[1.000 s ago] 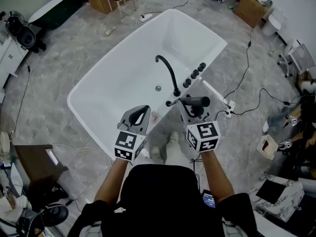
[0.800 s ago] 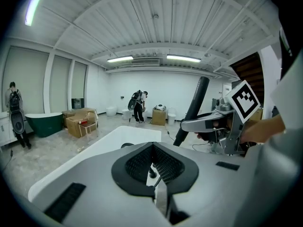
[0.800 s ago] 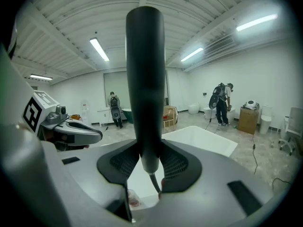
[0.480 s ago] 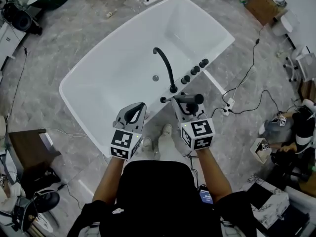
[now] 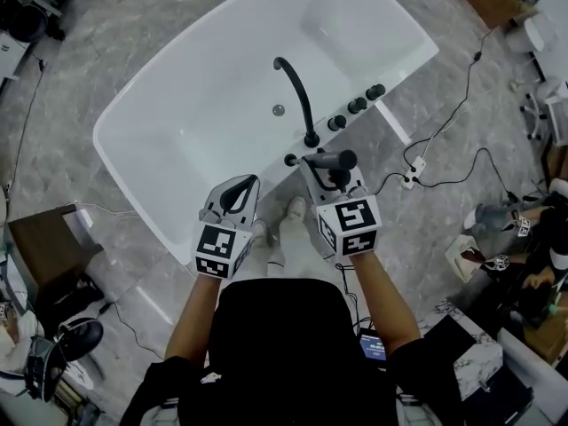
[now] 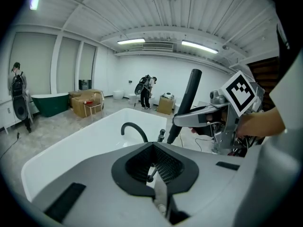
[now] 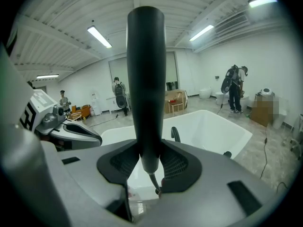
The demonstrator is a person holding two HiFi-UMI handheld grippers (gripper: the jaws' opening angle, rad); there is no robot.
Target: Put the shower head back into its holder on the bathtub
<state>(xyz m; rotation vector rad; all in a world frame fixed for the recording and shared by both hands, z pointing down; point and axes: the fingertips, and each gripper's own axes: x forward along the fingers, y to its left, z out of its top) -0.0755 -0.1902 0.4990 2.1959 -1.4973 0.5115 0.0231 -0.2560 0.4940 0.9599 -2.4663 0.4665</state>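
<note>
A white bathtub [image 5: 160, 122] has a black curved faucet [image 5: 297, 96] and three black knobs [image 5: 357, 105] on its near rim. A small black holder [image 5: 290, 160] sits on that rim beside the faucet base. The black cylindrical shower head [image 5: 330, 160] lies crosswise just right of the holder, with my right gripper [image 5: 330, 174] shut on it. In the right gripper view the shower head [image 7: 145, 79] stands upright between the pads [image 7: 177, 164], a thin hose hanging below. My left gripper [image 5: 251, 181] is shut and empty, hovering by the rim left of the holder.
Cables and a power strip [image 5: 413, 171] lie on the floor right of the tub. The person's shoes [image 5: 293, 211] stand close against the tub. A dark cabinet [image 5: 44, 247] is at the left. People and cardboard boxes [image 6: 87, 103] are far across the room.
Both grippers have sunk and come closer to the tub's near rim. The shower head, still gripped, now sits just beside the holder.
</note>
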